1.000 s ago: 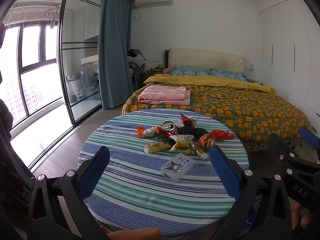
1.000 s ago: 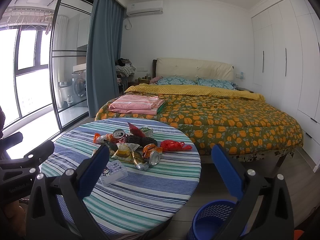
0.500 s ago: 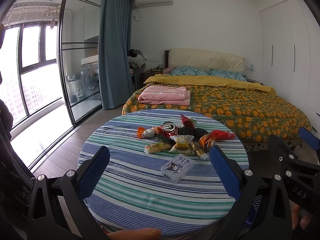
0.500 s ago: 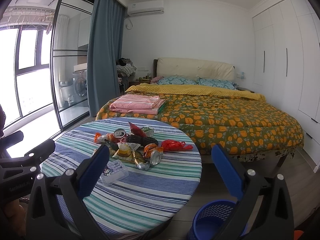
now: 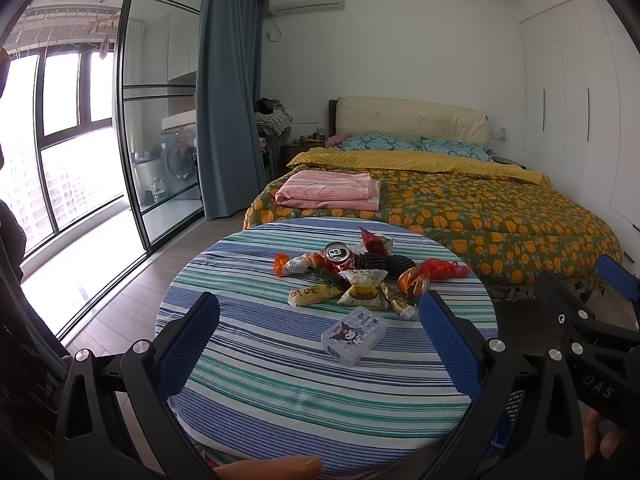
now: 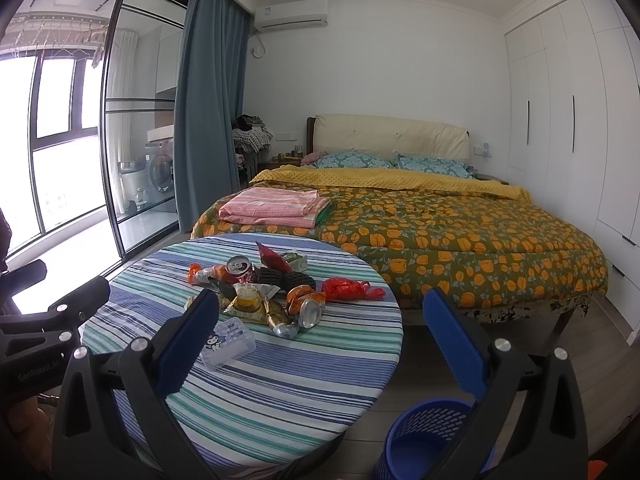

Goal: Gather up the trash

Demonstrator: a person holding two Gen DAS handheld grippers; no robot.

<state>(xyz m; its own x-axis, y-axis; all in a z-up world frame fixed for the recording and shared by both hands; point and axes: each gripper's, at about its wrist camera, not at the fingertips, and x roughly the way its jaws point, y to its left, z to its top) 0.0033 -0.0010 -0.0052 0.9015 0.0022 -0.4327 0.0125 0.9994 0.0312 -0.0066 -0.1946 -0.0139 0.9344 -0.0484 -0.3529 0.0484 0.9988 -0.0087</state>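
Both tools gape wide, empty — left tool [image 5: 318,322], right tool [image 6: 320,318]. Trash pile [image 5: 360,276] sits mid-desk [image 5: 280,380]; blue bin [image 6: 430,436] on the floor right. Best start with one edge piece — avoid scattering.

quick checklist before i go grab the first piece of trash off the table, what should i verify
1. Left gripper jaws open and empty: ok.
2. Right gripper jaws open and empty: ok.
3. Trash within clear sight: ok, the wrappers and the red can sit clustered mid-table.
4. Blue bin ready: ok, on the floor beside the table, looks empty.
5. Non-trash in the way: not ok, the clear cartoon box lies between the grippers and the pile.
6. Crushed can stable: cannot tell, it lies on its side and may roll.
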